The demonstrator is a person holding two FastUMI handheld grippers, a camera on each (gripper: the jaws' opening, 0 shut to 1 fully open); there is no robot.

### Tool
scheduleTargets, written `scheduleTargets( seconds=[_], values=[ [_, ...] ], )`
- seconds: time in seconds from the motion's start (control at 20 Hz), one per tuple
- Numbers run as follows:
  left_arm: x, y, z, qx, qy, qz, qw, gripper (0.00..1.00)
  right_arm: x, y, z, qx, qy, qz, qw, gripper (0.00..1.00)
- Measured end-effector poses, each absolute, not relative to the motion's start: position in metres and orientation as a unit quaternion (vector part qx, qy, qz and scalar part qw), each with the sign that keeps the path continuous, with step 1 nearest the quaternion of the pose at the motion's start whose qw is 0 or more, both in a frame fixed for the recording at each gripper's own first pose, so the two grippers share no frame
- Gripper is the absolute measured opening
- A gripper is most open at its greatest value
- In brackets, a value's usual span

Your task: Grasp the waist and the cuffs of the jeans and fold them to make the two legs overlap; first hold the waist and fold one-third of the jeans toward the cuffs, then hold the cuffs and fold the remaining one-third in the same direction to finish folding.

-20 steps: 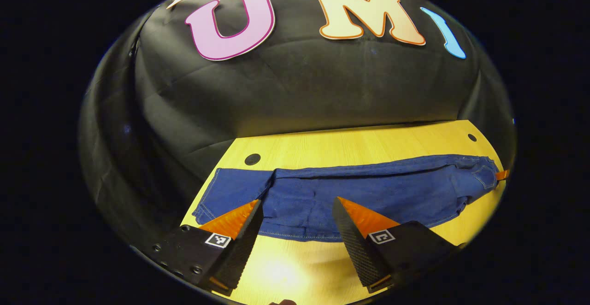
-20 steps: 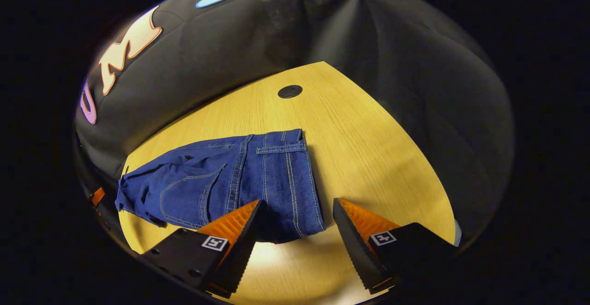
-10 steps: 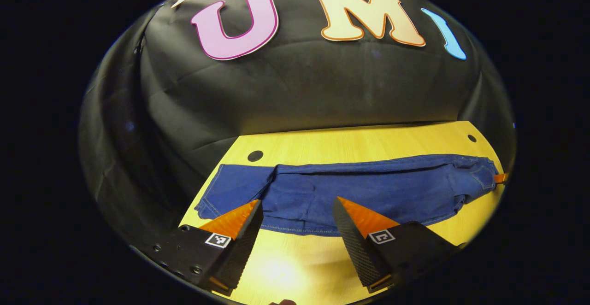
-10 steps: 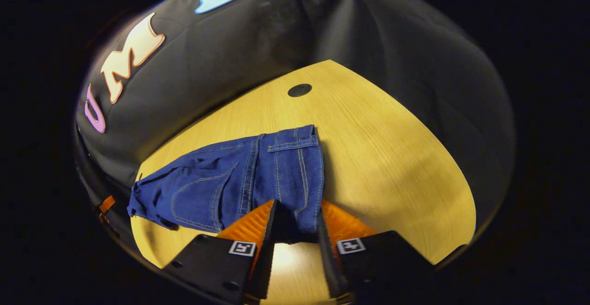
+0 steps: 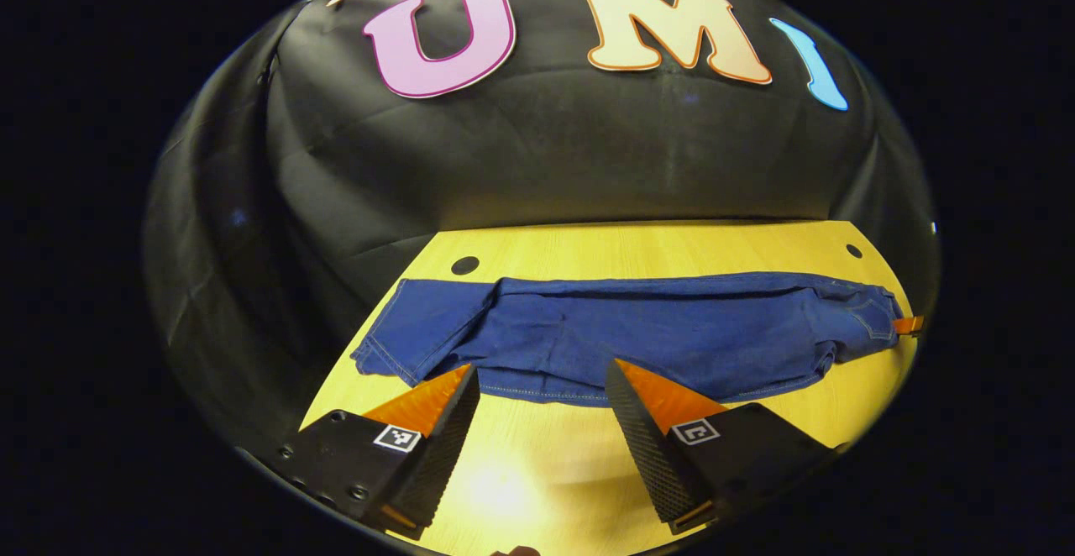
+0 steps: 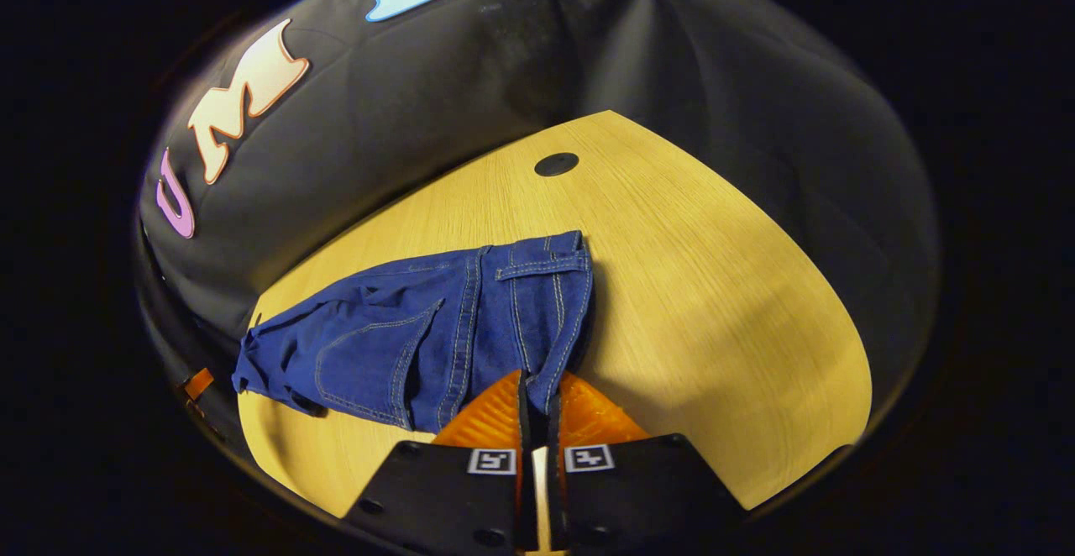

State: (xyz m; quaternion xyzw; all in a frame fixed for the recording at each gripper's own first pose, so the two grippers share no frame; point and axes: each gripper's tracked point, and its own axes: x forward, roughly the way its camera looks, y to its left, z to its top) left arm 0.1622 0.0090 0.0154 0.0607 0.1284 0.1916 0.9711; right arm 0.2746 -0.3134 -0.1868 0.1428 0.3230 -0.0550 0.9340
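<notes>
A: Where do things stand with the dark blue denim jeans (image 5: 638,342)?

B: They lie stretched lengthwise across the pale yellow wooden counter (image 6: 714,287), legs already laid one over the other by the look of it. In the left gripper view the cuffs (image 5: 403,342) sit at the left end, the waist at the far right.

A: And the claws?

B: The right claw (image 6: 535,401) has its two fingers pressed together on the near corner of the waistband (image 6: 546,287), a pinch of denim caught between them. The left claw (image 5: 542,392) hangs spread wide just short of the near seam, partway along the legs and near the cuffs, touching nothing as far as I can tell.

A: How will the cloth behave?

B: My guess is that the denim is fairly heavy and limp, with some body at the seams and waistband. It should drape and drag, not slide freely, and a single corner grip may let the rest of the waist sag or twist when lifted.

A: So where should it be held?

B: On stitched edges: the waistband for the first third, a hem at the cuffs later. I'd judge the first fold has not started, since the jeans lie at full length.
</notes>
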Motion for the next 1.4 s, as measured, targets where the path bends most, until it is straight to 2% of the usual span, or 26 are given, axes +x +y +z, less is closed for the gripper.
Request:
scheduleTargets(
  seconds=[0.05, 0.2, 0.45, 0.65, 0.8, 0.95, 1.4],
  values=[
    [0.161, 0.008, 0.013, 0.06, 0.13, 0.191, 0.971, 0.92, 0.27, -0.313, -0.187, 0.125, 0.323, -0.057, 0.936, 0.04],
    [0.159, 0.006, 0.011, 0.06, 0.133, 0.187, 0.972, 0.92, 0.271, -0.317, -0.176, 0.082, 0.316, -0.081, 0.942, 0.04],
    [0.15, 0.017, 0.016, 0.055, 0.123, 0.186, 0.973, 0.92, 0.271, -0.321, -0.13, -0.005, 0.275, -0.15, 0.95, 0.0],
    [0.139, 0.039, 0.01, 0.033, 0.12, 0.189, 0.974, 0.92, 0.273, -0.302, -0.086, -0.033, 0.221, -0.159, 0.962, 0.02],
    [0.135, 0.059, 0.002, 0.026, 0.123, 0.178, 0.976, 0.92, 0.266, -0.261, -0.033, 0.014, 0.151, -0.115, 0.982, 0.02],
    [0.138, 0.075, -0.002, 0.024, 0.122, 0.147, 0.981, 0.91, 0.294, -0.174, 0.008, 0.103, 0.098, -0.053, 0.988, 0.02],
    [0.155, 0.117, -0.009, 0.045, 0.137, 0.094, 0.985, 0.91, 0.336, -0.044, -0.039, 0.096, 0.126, 0.01, 0.987, 0.02]
  ],
)
